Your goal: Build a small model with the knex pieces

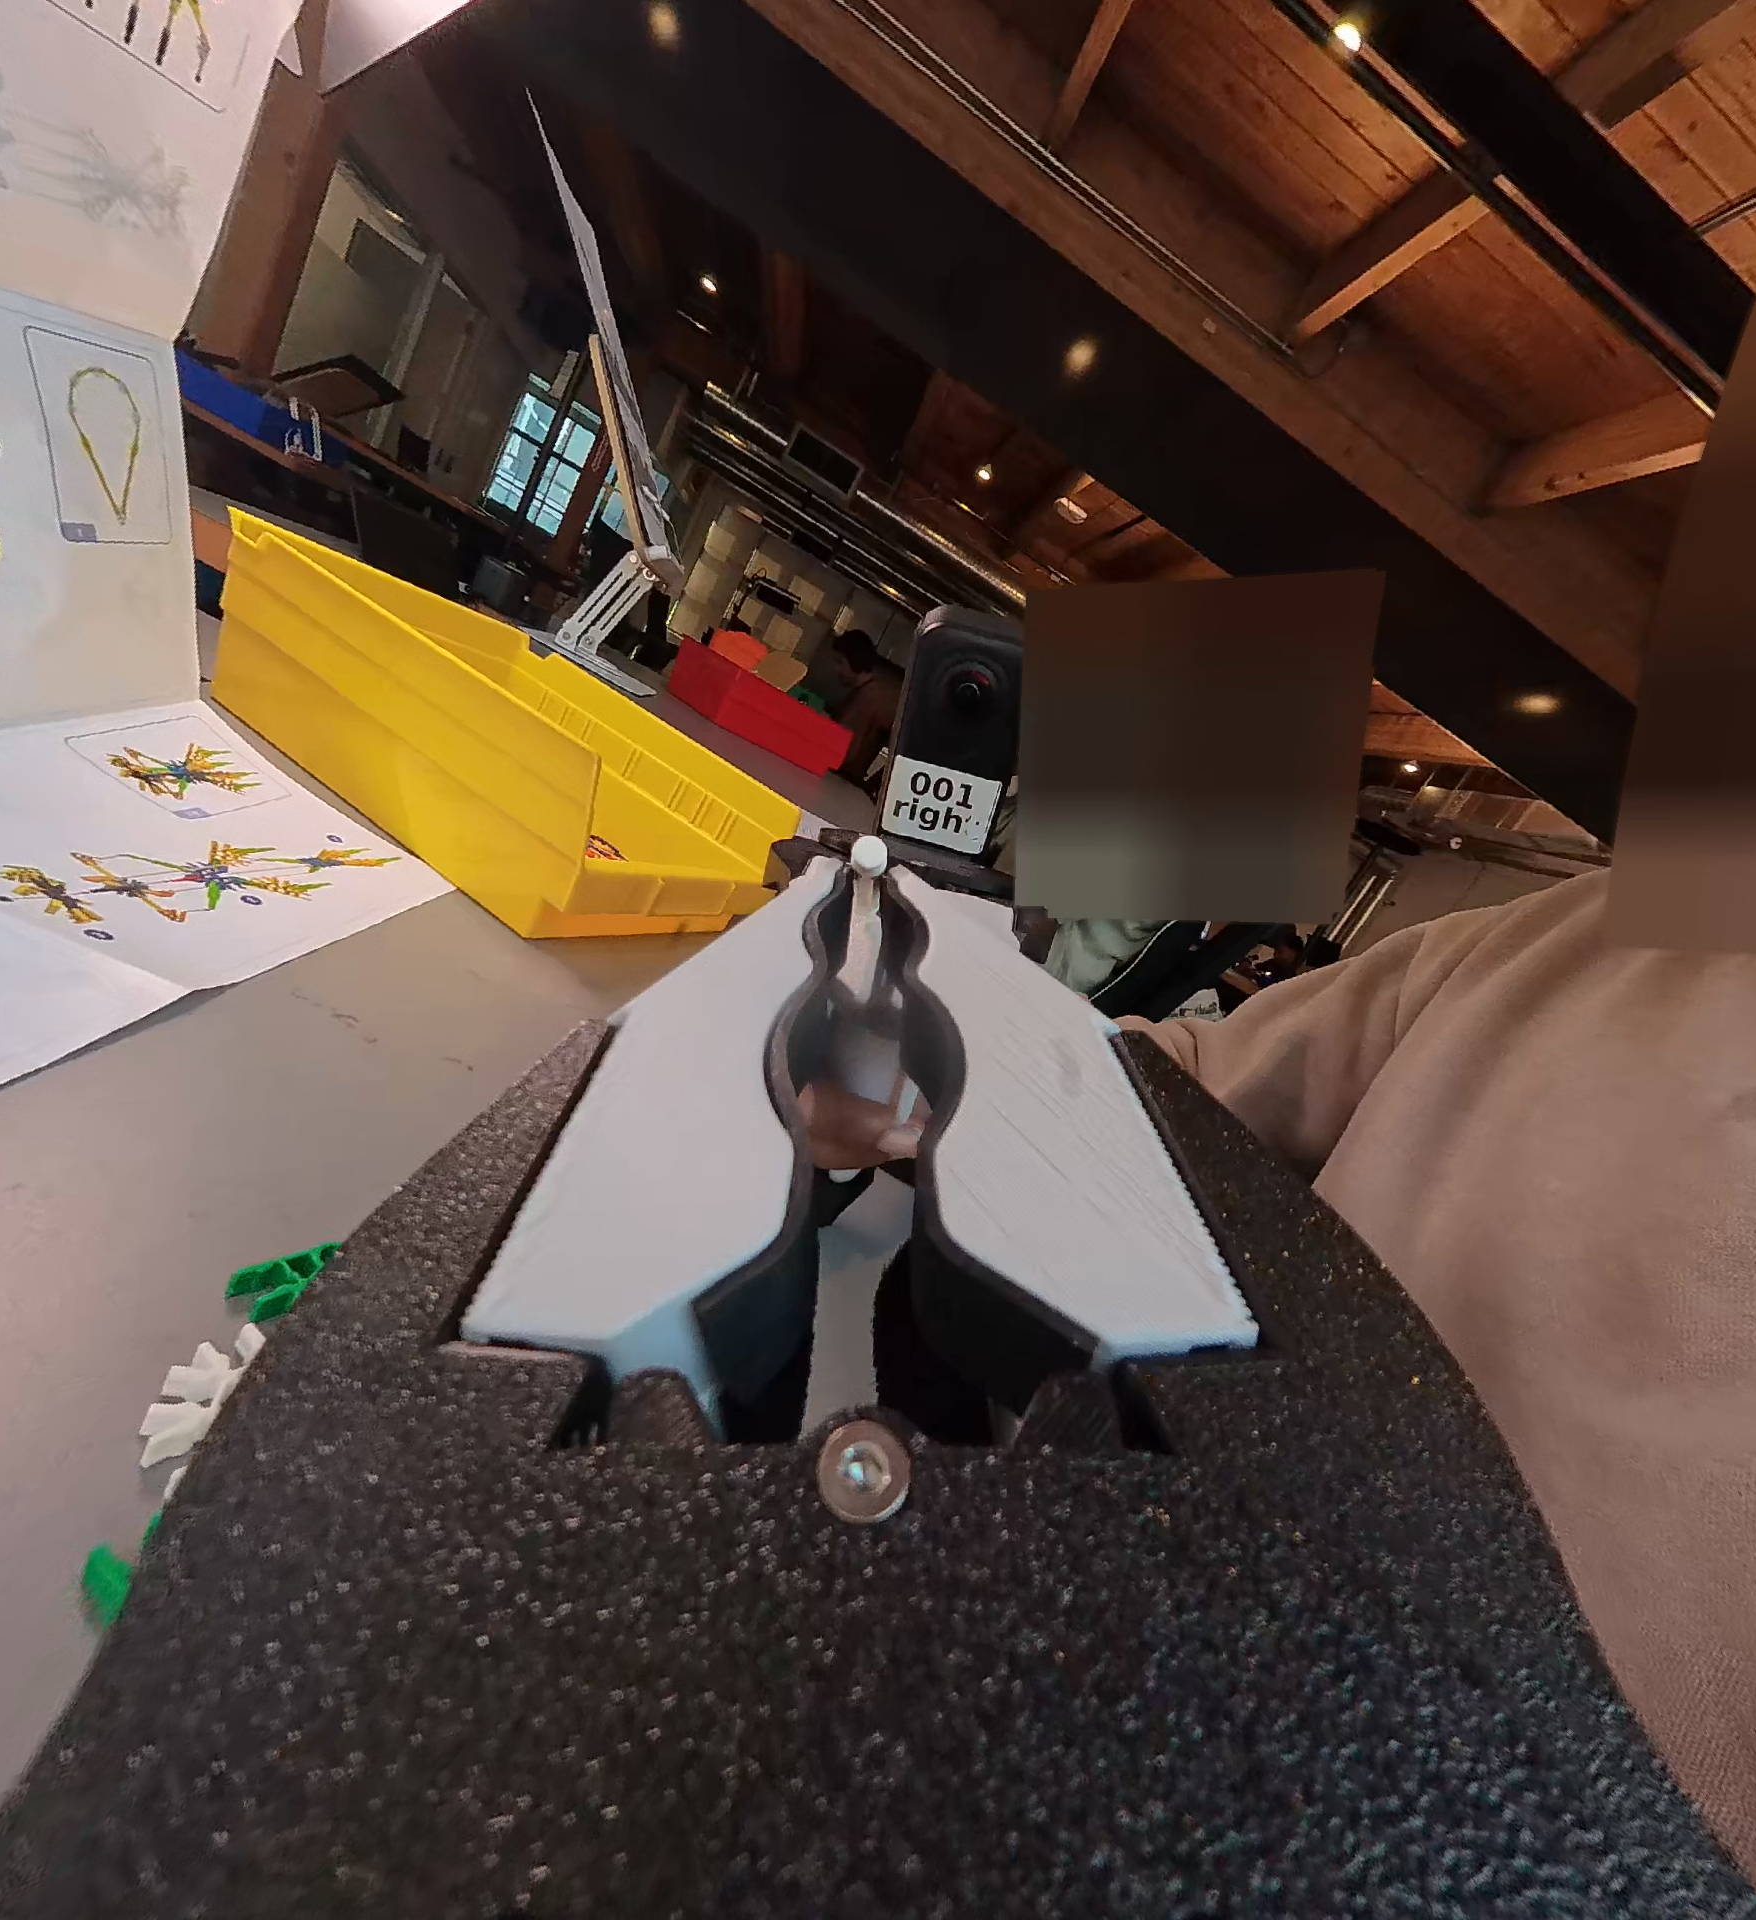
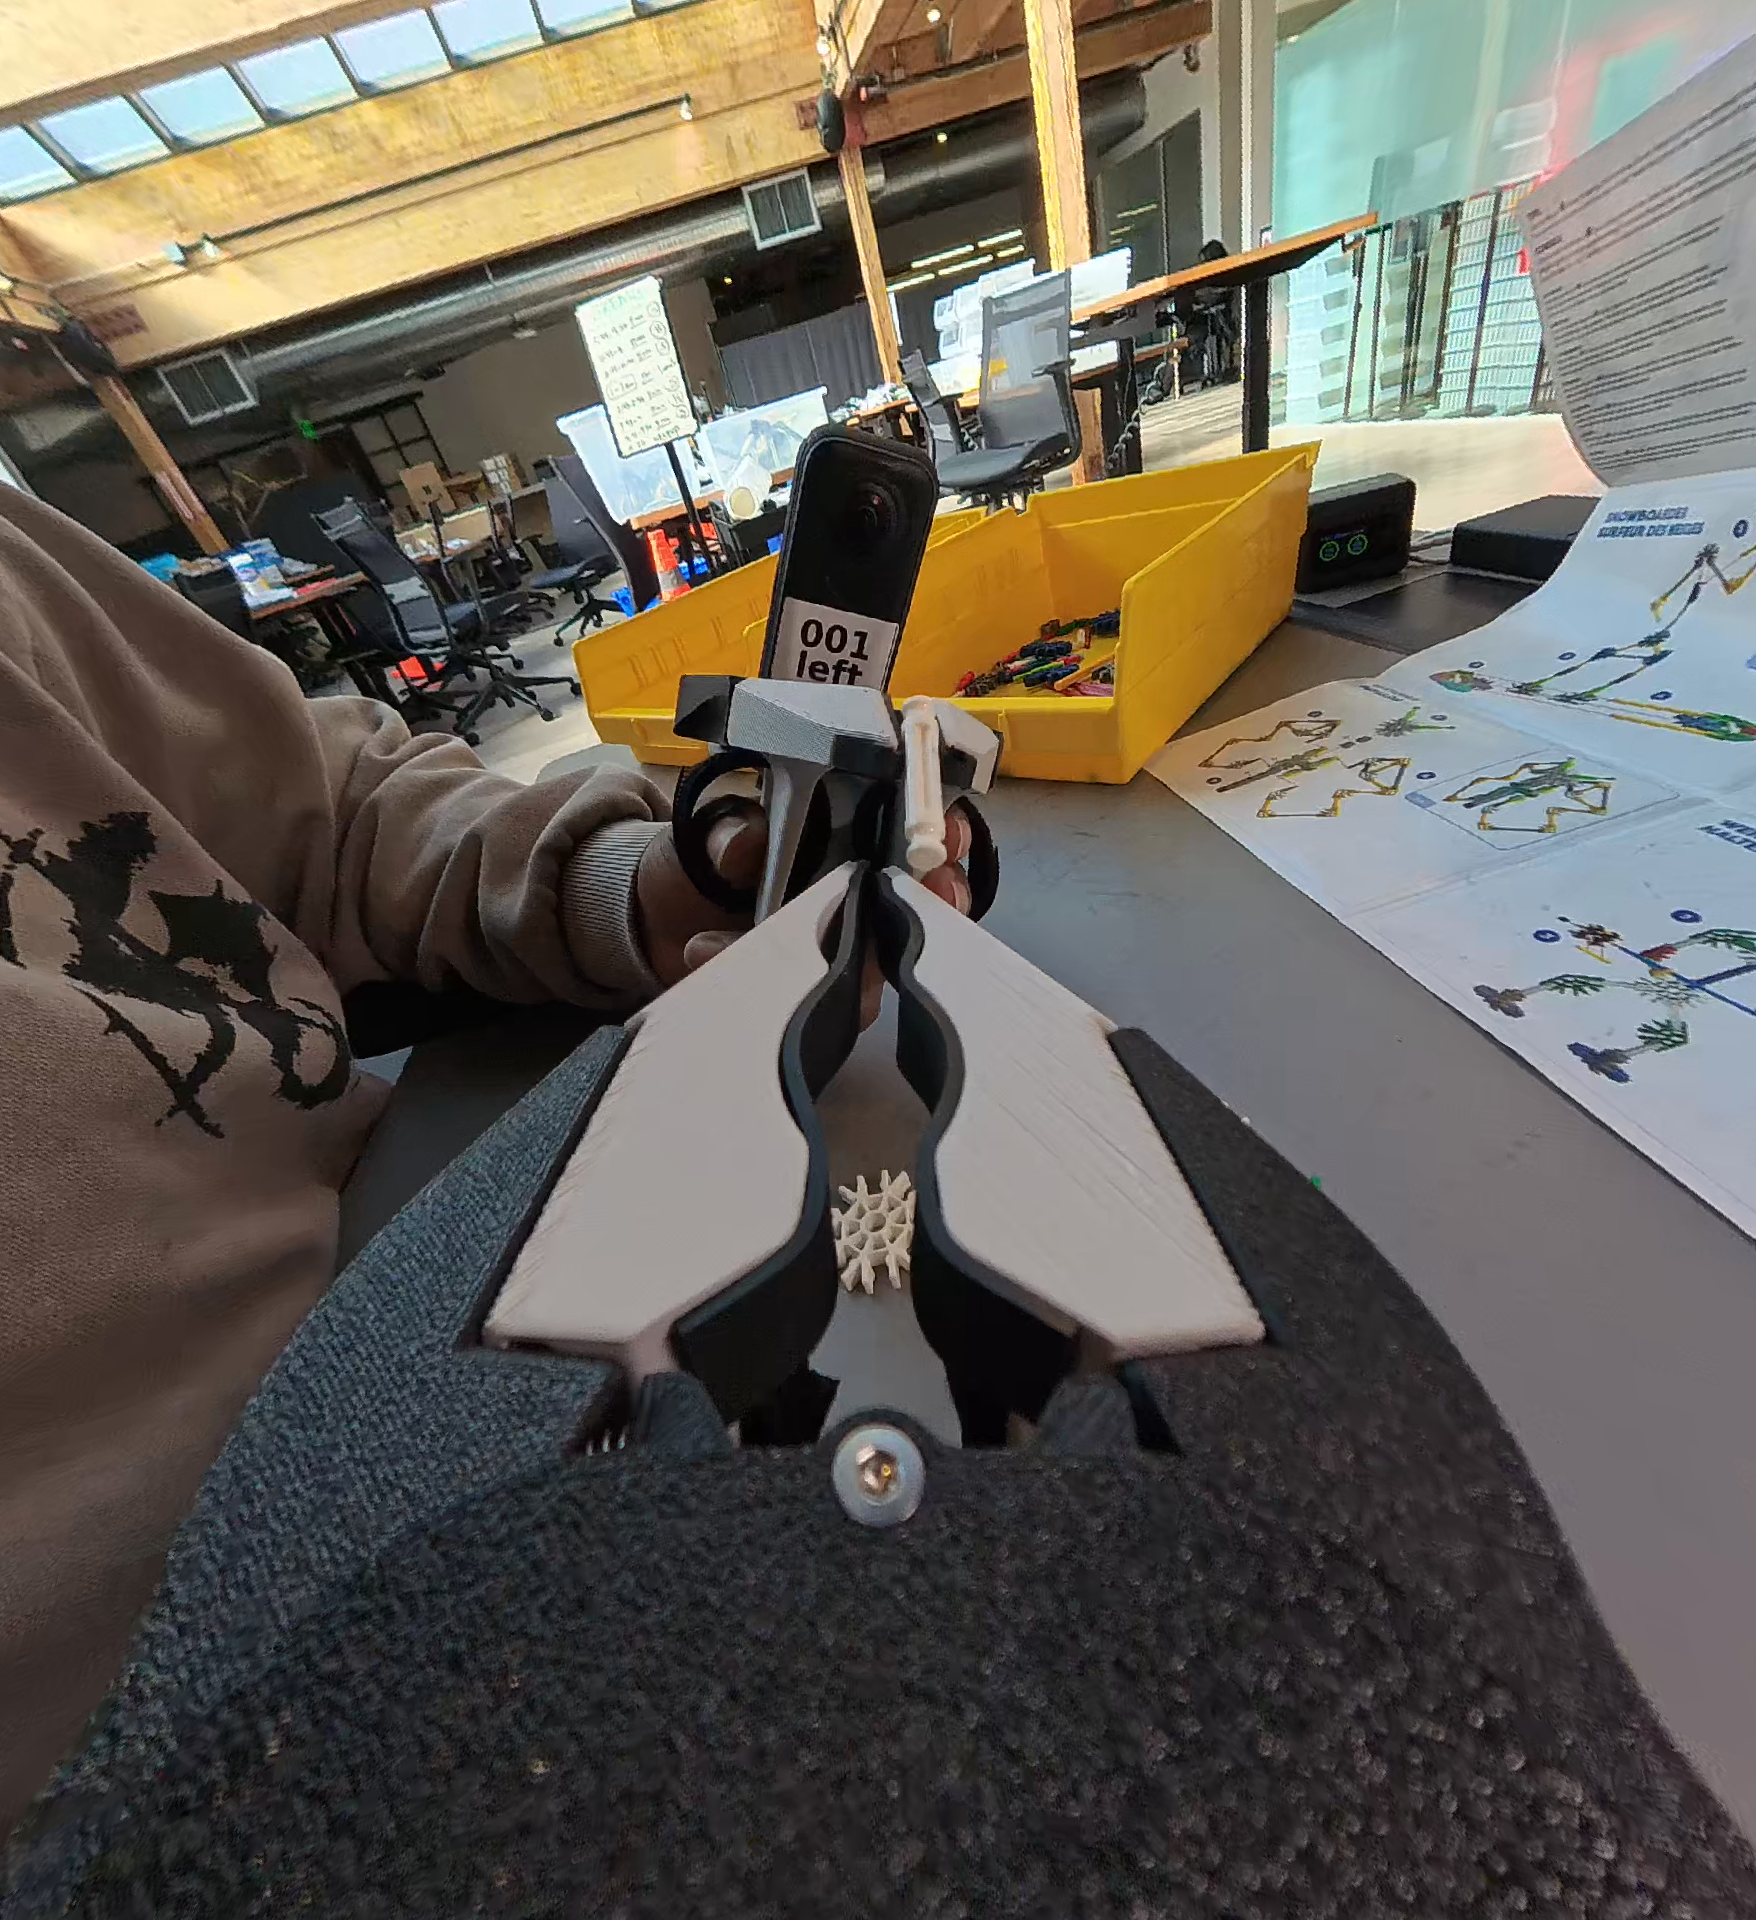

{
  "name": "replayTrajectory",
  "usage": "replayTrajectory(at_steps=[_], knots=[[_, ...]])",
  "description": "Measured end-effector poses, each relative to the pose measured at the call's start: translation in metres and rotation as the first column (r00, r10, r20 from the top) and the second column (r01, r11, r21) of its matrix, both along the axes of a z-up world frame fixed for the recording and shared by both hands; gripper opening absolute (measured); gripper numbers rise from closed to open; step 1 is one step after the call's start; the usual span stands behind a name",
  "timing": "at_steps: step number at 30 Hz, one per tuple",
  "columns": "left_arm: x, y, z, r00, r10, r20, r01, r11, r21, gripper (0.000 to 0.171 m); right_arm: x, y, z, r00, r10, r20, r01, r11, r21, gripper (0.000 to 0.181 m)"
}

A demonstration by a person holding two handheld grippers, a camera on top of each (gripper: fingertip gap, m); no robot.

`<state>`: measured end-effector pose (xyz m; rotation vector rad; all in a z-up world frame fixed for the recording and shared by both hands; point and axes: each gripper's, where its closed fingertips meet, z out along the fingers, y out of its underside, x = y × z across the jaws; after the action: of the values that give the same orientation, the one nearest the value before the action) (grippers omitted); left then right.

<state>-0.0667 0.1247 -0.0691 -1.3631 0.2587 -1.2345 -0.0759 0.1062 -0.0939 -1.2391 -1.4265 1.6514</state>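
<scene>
My left gripper (image 1: 866, 883) is shut on a short white plastic rod (image 1: 868, 858), whose round end sticks out past the fingertips. In the right wrist view the left gripper (image 2: 905, 743) holds that rod (image 2: 924, 779) upright, just beyond my right fingertips. My right gripper (image 2: 869, 883) is shut, its tips together close below the rod's lower end. A white snowflake-shaped connector (image 2: 872, 1231) lies on the grey table (image 2: 1269, 1039), seen through the gap behind the right fingers. The right gripper's camera (image 1: 957, 717) faces the left one.
A yellow bin (image 2: 1196, 582) with coloured building pieces stands behind, also in the left wrist view (image 1: 417, 707). Instruction sheets (image 2: 1580, 831) (image 1: 74, 831) lie on the table. Green (image 1: 282, 1273) and white (image 1: 193, 1392) connectors lie on the left. A person's beige sleeve (image 2: 230, 779) is close. Only a small space, under 4 cm, lies between the two pairs of fingers.
</scene>
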Motion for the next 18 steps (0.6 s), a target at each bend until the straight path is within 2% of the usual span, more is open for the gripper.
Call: replayTrajectory(at_steps=[4, 8, 10, 14, 18], knots=[[-0.004, 0.001, 0.001, 1.000, 0.004, 0.021, -0.004, 1.000, -0.006, 0.004, -0.001, 0.002, -0.001, 1.000, 0.000, 0.008, 0.001, 1.000, -0.024, 0.024], [-0.004, -0.001, 0.001, 1.000, 0.008, -0.009, -0.008, 1.000, 0.006, 0.003, 0.001, 0.010, 0.003, 0.999, -0.036, -0.004, 0.036, 0.999, -0.025, 0.032], [-0.004, -0.002, -0.002, 0.999, 0.014, -0.052, -0.014, 1.000, 0.015, 0.003, 0.004, 0.017, 0.009, 0.998, -0.054, -0.028, 0.053, 0.998, -0.044, 0.029], [-0.001, -0.001, -0.008, 0.990, 0.031, -0.141, -0.027, 0.999, 0.033, 0.003, 0.007, 0.019, 0.007, 0.998, -0.052, -0.019, 0.052, 0.999, -0.001, 0.004], [0.002, -0.002, -0.011, 0.983, 0.027, -0.180, -0.022, 0.999, 0.030, 0.003, 0.008, 0.015, 0.001, 0.999, -0.046, 0.009, 0.045, 0.995, 0.084, 0.004]])
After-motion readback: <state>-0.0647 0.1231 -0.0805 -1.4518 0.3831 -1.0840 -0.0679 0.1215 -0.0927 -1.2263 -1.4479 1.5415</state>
